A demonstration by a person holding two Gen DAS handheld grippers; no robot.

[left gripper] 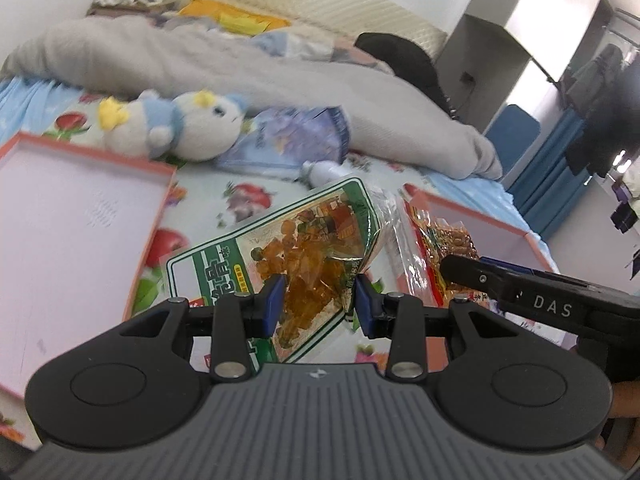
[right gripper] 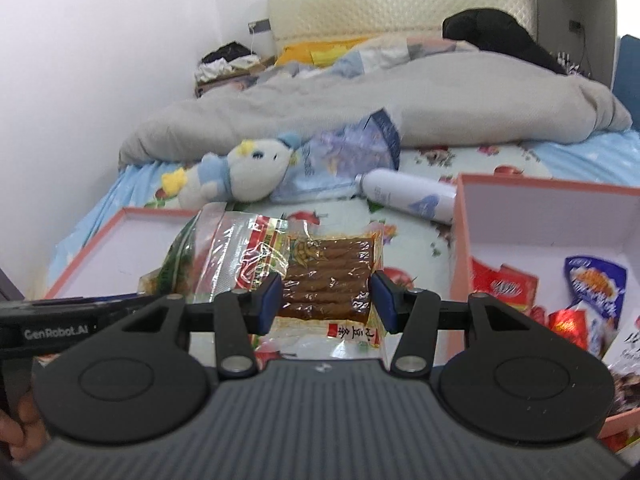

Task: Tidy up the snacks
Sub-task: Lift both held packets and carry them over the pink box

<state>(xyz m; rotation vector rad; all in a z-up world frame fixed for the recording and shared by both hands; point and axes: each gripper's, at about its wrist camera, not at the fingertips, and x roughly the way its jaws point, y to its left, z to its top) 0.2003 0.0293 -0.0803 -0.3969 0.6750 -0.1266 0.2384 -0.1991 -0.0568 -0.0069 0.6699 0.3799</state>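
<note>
Green-bordered packet [left gripper: 280, 264] of amber snacks pinched in left gripper [left gripper: 318, 304], clear of the bed sheet [left gripper: 224, 184] | brown-stick pouch [right gripper: 332, 280] clamped in right gripper [right gripper: 326, 300] – likely bound for pink box [right gripper: 458, 240] by the bed's right edge, already holding snacks | empty box [left gripper: 156, 216] left – perhaps for sorting

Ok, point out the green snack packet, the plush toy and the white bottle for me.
green snack packet [left gripper: 224, 264]: left wrist view, on its green printed label.
plush toy [left gripper: 204, 124]: left wrist view, on its white head.
white bottle [right gripper: 408, 196]: right wrist view, on the middle of its body.
</note>
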